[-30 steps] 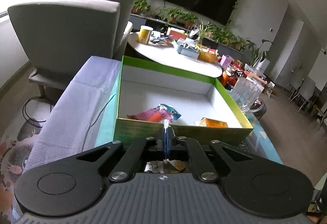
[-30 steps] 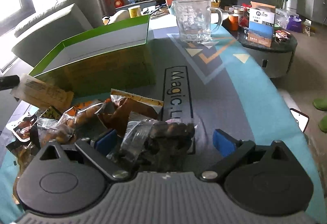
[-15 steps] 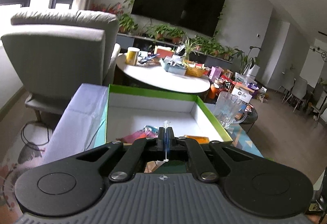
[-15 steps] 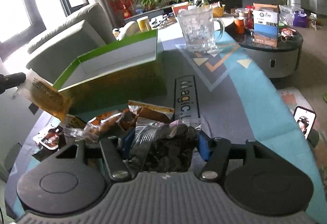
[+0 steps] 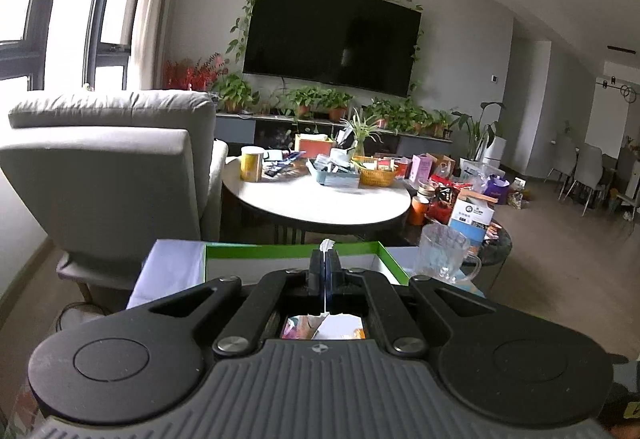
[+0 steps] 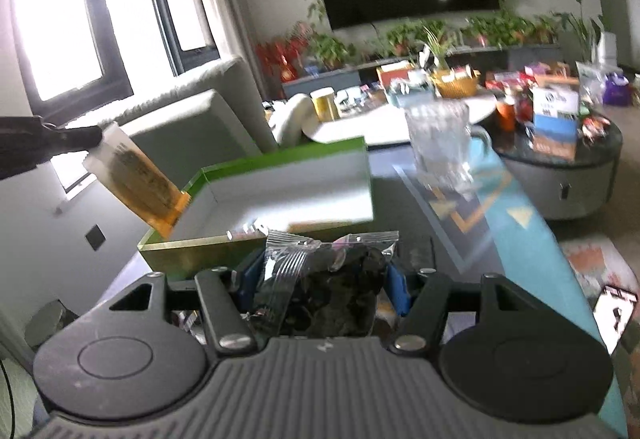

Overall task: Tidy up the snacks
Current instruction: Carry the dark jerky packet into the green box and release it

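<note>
My right gripper (image 6: 322, 273) is shut on a clear packet of dark snacks (image 6: 332, 295), held up in front of the green box (image 6: 280, 159). The box has a white inside with a few packets (image 6: 248, 229) lying near its front wall. At the left of the right wrist view, my left gripper (image 6: 86, 137) is shut on the top edge of a flat orange packet (image 6: 136, 179), which hangs tilted over the box's near left corner. In the left wrist view the left gripper (image 5: 325, 263) pinches the packet's thin white edge (image 5: 327, 243) above the box's far rim (image 5: 256, 249).
A glass mug (image 6: 440, 143) stands on the teal mat (image 6: 516, 207) right of the box. A grey armchair (image 5: 108, 167) is behind on the left. A round white table (image 5: 320, 199) and a dark side table (image 6: 568, 167) are crowded with items. A phone (image 6: 614, 309) lies at the right.
The right gripper closed on the dark snack packet and lifted it off the pile. The left gripper rose with its orange packet, up to the box's left corner.
</note>
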Motion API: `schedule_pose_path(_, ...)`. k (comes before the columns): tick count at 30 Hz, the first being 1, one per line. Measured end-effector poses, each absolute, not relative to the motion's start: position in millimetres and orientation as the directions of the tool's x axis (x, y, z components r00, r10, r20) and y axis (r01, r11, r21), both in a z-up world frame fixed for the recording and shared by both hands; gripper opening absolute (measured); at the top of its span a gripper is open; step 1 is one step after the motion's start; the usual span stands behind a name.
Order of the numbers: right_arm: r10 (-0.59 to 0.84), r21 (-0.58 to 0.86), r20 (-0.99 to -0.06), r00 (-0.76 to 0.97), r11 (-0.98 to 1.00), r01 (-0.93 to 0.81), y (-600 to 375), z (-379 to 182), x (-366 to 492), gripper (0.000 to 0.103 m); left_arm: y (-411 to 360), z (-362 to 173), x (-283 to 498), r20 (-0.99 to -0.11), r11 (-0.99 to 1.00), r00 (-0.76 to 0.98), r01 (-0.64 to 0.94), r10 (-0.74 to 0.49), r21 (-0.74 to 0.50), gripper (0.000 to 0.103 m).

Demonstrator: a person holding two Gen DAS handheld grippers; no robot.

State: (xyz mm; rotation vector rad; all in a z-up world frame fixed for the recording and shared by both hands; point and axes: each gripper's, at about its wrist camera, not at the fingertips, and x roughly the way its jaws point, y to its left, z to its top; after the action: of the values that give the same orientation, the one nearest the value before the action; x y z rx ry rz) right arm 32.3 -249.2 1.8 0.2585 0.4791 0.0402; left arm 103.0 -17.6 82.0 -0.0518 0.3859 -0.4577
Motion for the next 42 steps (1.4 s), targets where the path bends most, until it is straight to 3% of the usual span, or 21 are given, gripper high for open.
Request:
schedule_pose_path(16, 0.172, 0.267, -0.356, 0.918, 0.961, -0.077, -234.5, 23.6, 94.9, 0.052, -21.0, 82.8, 145.8, -0.356, 0.923, 0.853, 0.375, -0.380, -0.088, 0.001)
schedule_pose_path(40, 0.181, 0.295, -0.462, 0.868, 0.955, -0.042, -225.5, -10.4, 150.9, 0.053, -30.5, 23.7, 192.7, -0.519, 0.932, 0.781, 0.348, -0.348, -0.102, 0.002)
schedule_pose_path(42, 0.174, 0.294, -0.467, 0.867, 0.955, -0.034, -225.1, -12.4, 152.2, 0.053, -30.9, 22.9, 192.6, -0.520, 0.936, 0.785, 0.339, -0.338, -0.096, 0.013)
